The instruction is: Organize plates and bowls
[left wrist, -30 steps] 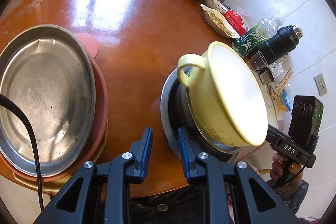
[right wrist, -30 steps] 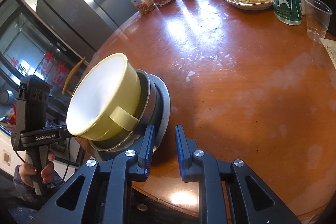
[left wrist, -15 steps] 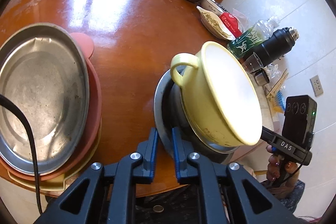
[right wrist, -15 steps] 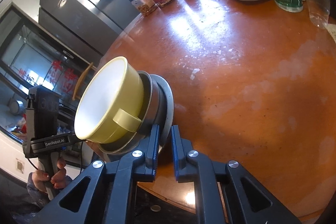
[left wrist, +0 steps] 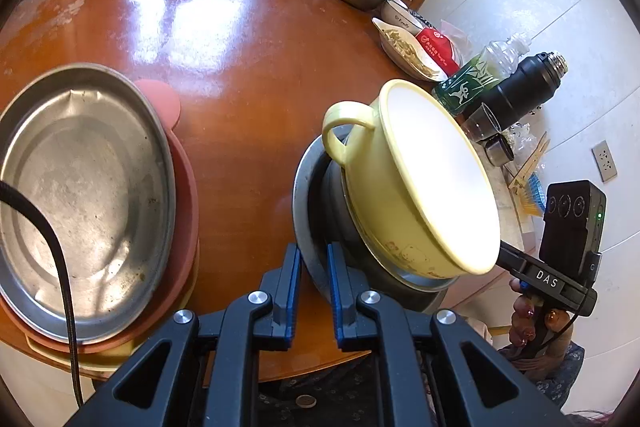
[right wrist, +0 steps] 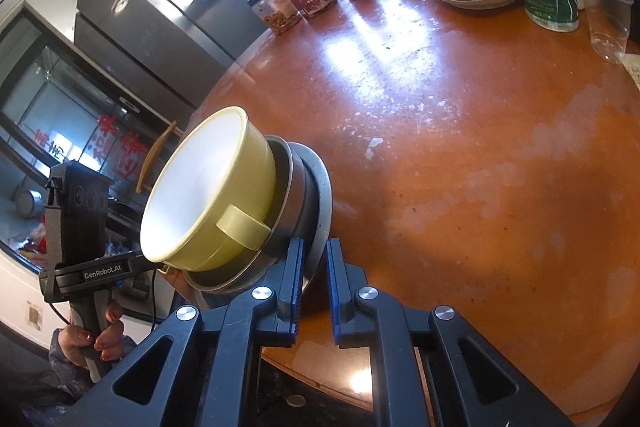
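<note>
Pinching the bowl stack's metal plate (left wrist: 306, 203) from both sides at the tabletop's near edge
Left gripper (left wrist: 313, 291) and right gripper (right wrist: 313, 287) both clamp its rim, probably so the yellow bowl (left wrist: 404, 187) rides along.

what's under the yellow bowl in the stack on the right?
The yellow bowl is nested in a steel bowl, which sits on a steel plate whose rim both grippers pinch. The steel bowl's inside is covered; anything between the layers can't be seen.
</note>
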Demonstrator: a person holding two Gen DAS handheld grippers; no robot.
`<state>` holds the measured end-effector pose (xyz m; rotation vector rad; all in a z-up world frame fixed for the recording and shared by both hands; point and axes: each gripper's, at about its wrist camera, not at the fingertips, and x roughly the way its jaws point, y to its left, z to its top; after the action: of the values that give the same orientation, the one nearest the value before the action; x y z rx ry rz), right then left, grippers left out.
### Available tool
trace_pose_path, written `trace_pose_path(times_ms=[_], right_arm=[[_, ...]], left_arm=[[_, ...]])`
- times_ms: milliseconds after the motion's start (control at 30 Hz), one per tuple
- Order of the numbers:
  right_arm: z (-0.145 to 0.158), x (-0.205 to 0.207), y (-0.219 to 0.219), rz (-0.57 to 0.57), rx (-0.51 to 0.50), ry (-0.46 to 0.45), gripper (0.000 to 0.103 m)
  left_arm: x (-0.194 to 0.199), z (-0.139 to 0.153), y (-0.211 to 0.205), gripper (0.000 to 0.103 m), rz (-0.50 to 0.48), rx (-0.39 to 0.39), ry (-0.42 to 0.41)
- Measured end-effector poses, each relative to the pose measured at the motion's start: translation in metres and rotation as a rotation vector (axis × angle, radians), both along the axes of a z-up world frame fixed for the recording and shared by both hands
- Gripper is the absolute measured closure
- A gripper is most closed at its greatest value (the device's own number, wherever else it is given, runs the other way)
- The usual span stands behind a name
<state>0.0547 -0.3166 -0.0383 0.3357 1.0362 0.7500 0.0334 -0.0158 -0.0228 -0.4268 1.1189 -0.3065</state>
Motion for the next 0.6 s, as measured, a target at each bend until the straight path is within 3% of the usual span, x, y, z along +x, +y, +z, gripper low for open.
trace_pose_path(times_ms=[600], right_arm=[[0.039, 0.010, 0.033, 0.053, 0.006, -0.074, 0.091]], left_arm=[[-0.010, 0.039, 0.032, 0.090, 0.050, 0.025, -0.066]])
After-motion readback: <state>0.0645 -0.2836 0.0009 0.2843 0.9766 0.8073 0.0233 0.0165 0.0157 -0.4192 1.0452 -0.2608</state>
